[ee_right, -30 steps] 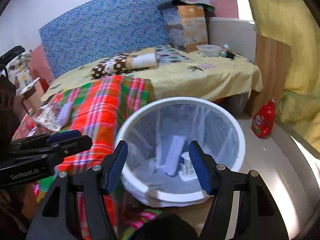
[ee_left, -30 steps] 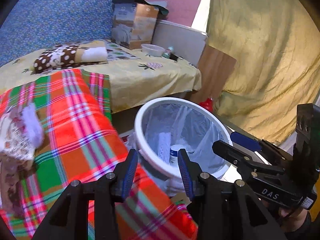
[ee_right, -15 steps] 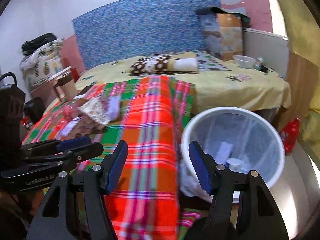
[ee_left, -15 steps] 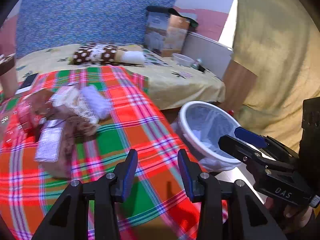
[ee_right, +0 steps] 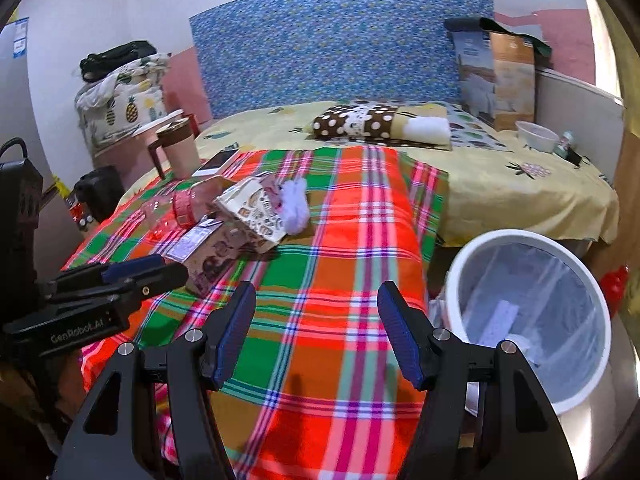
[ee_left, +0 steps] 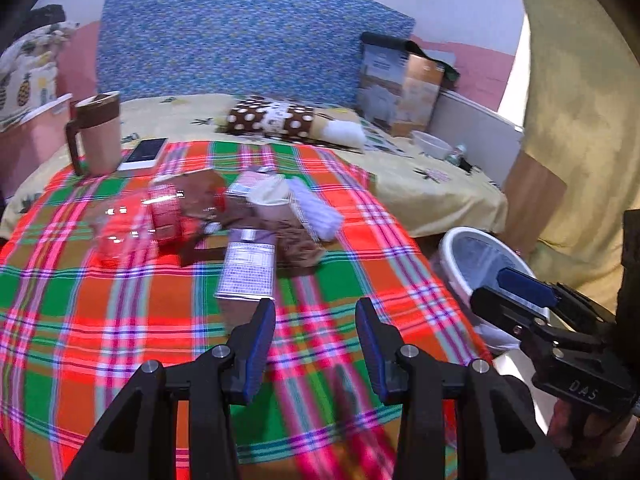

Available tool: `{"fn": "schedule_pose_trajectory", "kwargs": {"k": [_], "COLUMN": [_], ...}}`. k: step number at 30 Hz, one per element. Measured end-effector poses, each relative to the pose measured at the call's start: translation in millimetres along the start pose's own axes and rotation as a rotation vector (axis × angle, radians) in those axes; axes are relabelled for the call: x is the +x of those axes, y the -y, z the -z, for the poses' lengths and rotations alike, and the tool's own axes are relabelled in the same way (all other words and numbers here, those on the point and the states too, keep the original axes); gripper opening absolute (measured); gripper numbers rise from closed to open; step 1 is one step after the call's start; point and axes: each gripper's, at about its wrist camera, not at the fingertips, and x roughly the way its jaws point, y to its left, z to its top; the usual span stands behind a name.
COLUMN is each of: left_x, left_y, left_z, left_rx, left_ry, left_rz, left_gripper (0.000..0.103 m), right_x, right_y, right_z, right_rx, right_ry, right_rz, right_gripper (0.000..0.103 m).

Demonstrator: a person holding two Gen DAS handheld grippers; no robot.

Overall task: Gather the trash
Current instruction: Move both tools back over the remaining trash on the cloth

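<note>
A heap of trash lies on the plaid cloth: a clear plastic bottle with a red label, a small carton, a printed paper bag and a white tuft. My left gripper hovers open and empty just short of the carton. My right gripper is open and empty over the cloth, further right. A white bin with a clear liner stands on the floor to the right, with a few pieces inside.
A mug and a phone sit at the far left of the cloth. A dotted pillow, a cardboard box and a bowl lie further back on the yellow bedsheet. A red bottle stands behind the bin.
Both grippers have swung left, away from the bin and over the plaid cloth. The trash heap has come into the middle of the left wrist view. Both stay open and empty.
</note>
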Motion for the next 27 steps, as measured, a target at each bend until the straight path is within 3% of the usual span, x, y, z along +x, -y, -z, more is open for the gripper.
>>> {"fn": "schedule_pose_trajectory", "kwargs": {"k": [5, 22, 27], "left_x": [7.9, 52.7, 51.7], "left_y": [-15.9, -40.3, -50.3], "left_z": [-2.5, -8.5, -7.7], "left_rx": [-0.021, -0.055, -0.076], "left_ry": [-0.008, -0.058, -0.047], "left_rz": [-0.052, -0.059, -0.039], "left_gripper": [0.045, 0.048, 0.040], "right_x": [6.6, 33.9, 44.2], "right_y": [-7.1, -18.4, -27.4], "right_z": [-1.7, -13.4, -19.8], "right_rx": [-0.016, -0.056, -0.085], "right_ry": [-0.011, -0.055, -0.069], "right_rz": [-0.026, -0.057, -0.070], "right_gripper": [0.065, 0.059, 0.056]}}
